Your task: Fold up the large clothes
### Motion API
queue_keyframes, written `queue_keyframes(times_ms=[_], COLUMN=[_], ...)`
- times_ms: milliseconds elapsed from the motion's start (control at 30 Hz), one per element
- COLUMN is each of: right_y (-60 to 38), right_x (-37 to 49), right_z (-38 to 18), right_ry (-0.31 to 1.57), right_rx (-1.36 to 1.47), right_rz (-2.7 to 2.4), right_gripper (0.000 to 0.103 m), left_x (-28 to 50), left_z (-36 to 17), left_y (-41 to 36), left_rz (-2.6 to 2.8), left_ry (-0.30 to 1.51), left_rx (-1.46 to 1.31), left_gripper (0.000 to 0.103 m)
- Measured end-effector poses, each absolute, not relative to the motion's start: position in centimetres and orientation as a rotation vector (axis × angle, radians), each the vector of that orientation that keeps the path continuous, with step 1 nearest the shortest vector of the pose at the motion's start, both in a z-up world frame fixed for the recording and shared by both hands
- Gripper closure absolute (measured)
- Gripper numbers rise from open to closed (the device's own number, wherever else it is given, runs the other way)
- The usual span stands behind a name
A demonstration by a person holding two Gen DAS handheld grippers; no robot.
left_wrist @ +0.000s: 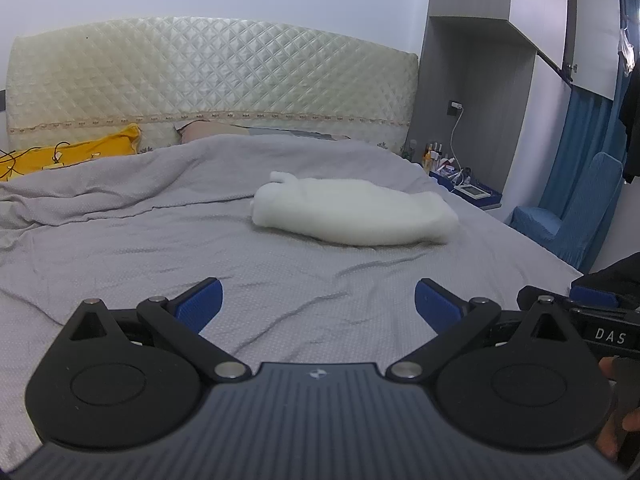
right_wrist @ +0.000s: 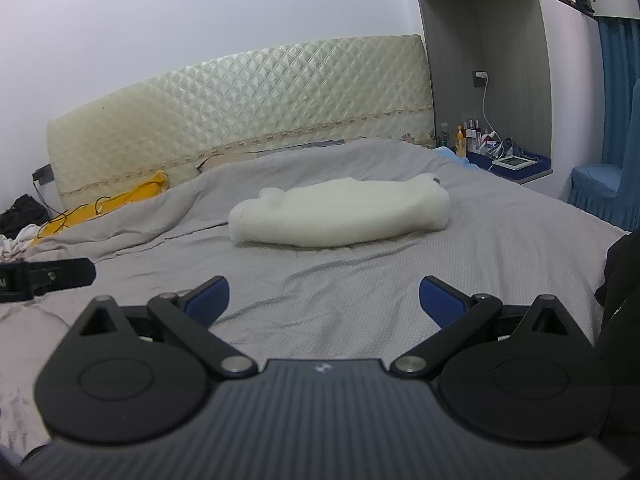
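Closest to us are the two claws. The left claw [left_wrist: 318,300] is spread wide and holds nothing. The right claw [right_wrist: 323,300] is spread wide too, and it is empty as well. Both hang low over the gray bed cover [left_wrist: 168,248], with only wrinkled sheet between their blue fingers [left_wrist: 202,304].

In the left wrist view, the right claw's black body shows at the edge, and it has white letters [left_wrist: 610,336] that read "DAS". A small round logo [left_wrist: 318,374] sits on the left claw, but it is too tiny to read.

Farther up the bed lies the white fluffy garment [left_wrist: 352,212]. It is well apart from both claws. It looks like a thick, neat bundle already, so I think the folding is done or almost done. Maybe one last tidy-up is left.

Behind it is the quilted headboard [left_wrist: 212,76], with a yellow pillow [left_wrist: 76,152] off to the left. The nightstand [right_wrist: 516,164] holds little bottles, but their labels are too small to read.
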State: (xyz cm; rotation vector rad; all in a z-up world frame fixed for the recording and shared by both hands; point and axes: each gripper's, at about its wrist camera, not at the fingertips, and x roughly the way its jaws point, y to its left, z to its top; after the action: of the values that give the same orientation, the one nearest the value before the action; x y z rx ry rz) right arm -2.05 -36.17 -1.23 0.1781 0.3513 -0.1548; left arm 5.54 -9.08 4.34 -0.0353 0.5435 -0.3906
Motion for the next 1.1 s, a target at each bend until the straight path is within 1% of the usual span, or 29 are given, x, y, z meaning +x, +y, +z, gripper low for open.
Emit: queue_keyframes(times_ms=[1100], right_y=[-36.03], right_x=[-2.02], right_z=[-1.61], right_ry=[0.356], right_rx=[0.194], right_rz=[-0.160], right_gripper=[0.000], left_x=[5.38], left_z=[4.11], left_y=[-9.10], left_rz=[-0.388], left_ry=[0.547], left_rx=[-0.017], left_gripper=[0.000])
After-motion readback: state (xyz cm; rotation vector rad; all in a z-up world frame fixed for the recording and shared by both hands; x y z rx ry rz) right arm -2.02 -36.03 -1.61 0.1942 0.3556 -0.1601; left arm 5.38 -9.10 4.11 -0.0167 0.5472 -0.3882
